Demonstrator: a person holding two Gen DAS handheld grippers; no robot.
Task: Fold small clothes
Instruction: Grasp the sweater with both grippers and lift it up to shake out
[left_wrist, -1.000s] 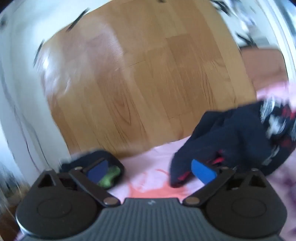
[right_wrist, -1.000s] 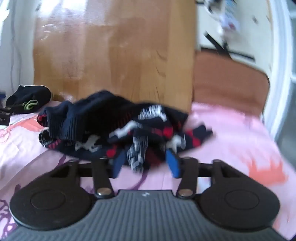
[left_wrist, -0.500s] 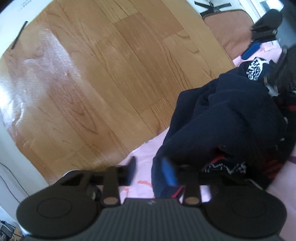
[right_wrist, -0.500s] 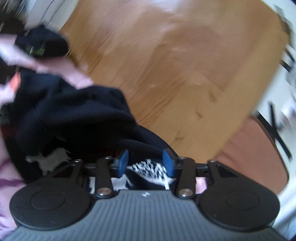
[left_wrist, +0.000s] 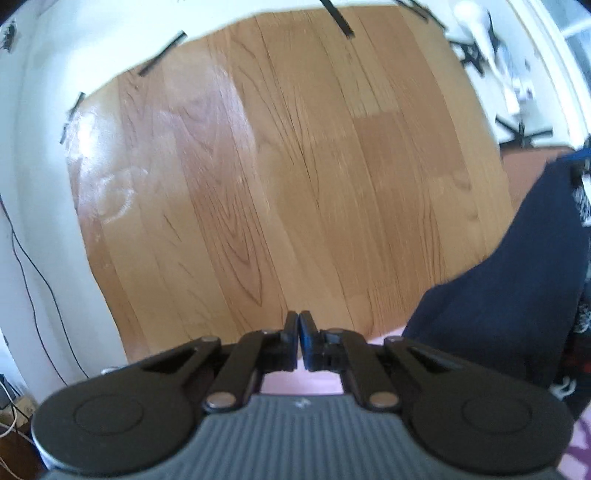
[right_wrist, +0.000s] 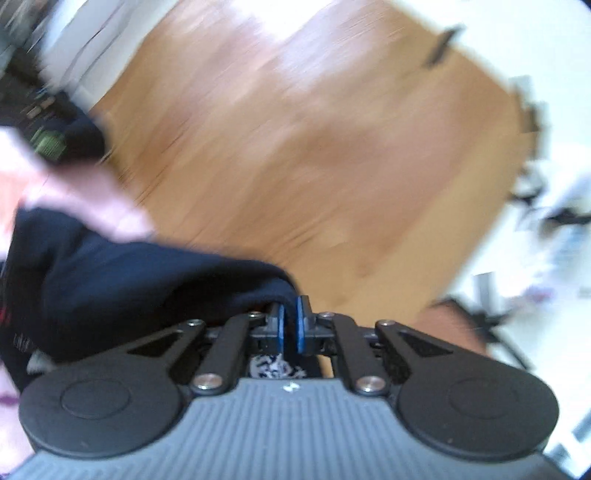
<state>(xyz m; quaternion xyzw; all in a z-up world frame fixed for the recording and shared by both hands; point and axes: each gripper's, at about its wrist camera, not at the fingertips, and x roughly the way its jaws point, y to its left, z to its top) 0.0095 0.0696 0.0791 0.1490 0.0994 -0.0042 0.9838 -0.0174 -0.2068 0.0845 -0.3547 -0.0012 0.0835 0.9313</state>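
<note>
A dark navy knitted garment (left_wrist: 509, 295) with red and white pattern hangs at the right of the left wrist view. My left gripper (left_wrist: 298, 326) is shut with nothing visible between its pads; the garment lies apart to its right. In the right wrist view my right gripper (right_wrist: 290, 314) is shut on an edge of the navy garment (right_wrist: 110, 280), which trails down to the left over the pink patterned cloth (right_wrist: 85, 199). A patterned bit of it shows under the fingers.
A wooden floor (left_wrist: 295, 166) fills the background beyond the pink surface's edge. A second dark garment with green print (right_wrist: 55, 140) lies at far left. A brown chair seat (left_wrist: 528, 166) and white walls with cables lie at the edges.
Both grippers have closed: the left shut beside the garment's edge, the right shut on the garment. Both views have swung up and the garment is lifted and stretched between them.
</note>
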